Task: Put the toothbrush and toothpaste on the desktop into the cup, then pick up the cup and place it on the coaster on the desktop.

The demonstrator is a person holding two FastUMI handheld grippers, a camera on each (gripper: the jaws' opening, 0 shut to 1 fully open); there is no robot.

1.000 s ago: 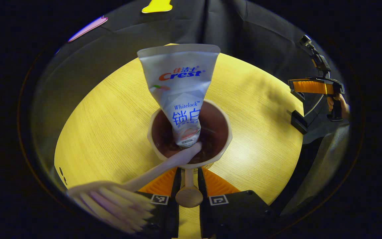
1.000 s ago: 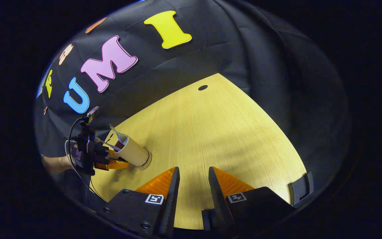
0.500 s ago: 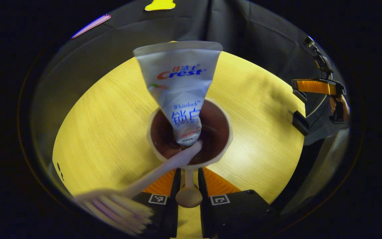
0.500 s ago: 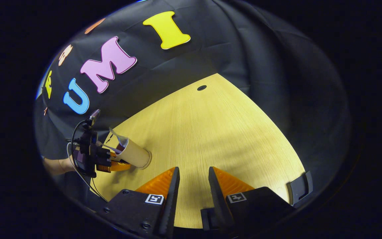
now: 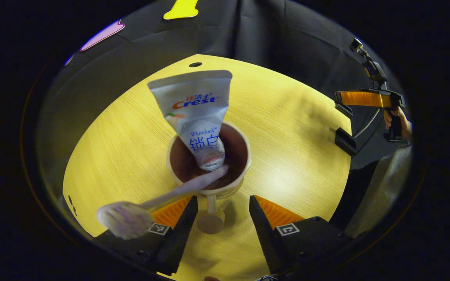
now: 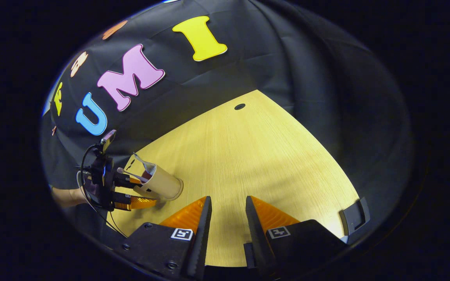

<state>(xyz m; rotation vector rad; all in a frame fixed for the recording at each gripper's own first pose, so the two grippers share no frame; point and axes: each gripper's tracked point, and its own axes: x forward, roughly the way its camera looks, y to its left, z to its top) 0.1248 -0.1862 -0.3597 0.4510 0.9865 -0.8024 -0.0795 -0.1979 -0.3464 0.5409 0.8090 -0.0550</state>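
Cup [image 5: 208, 164] count is one, and it stands on the yellow bench [image 5: 299, 128]. One toothpaste tube [image 5: 197, 113] and one toothbrush [image 5: 158, 199] stick out of the cup. Left gripper [image 5: 223, 212] has its fingers wide apart on both sides of the cup handle [image 5: 210, 218], holding nothing. Right gripper [image 6: 227, 218] is far from the cup, fingers a little apart, holding nothing. I can't make out a coaster.

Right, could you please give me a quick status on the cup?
Left hand-held gripper open, fingers either side of the handle. Cup upright, toothbrush and toothpaste inside. Right hand-held gripper open, apart.
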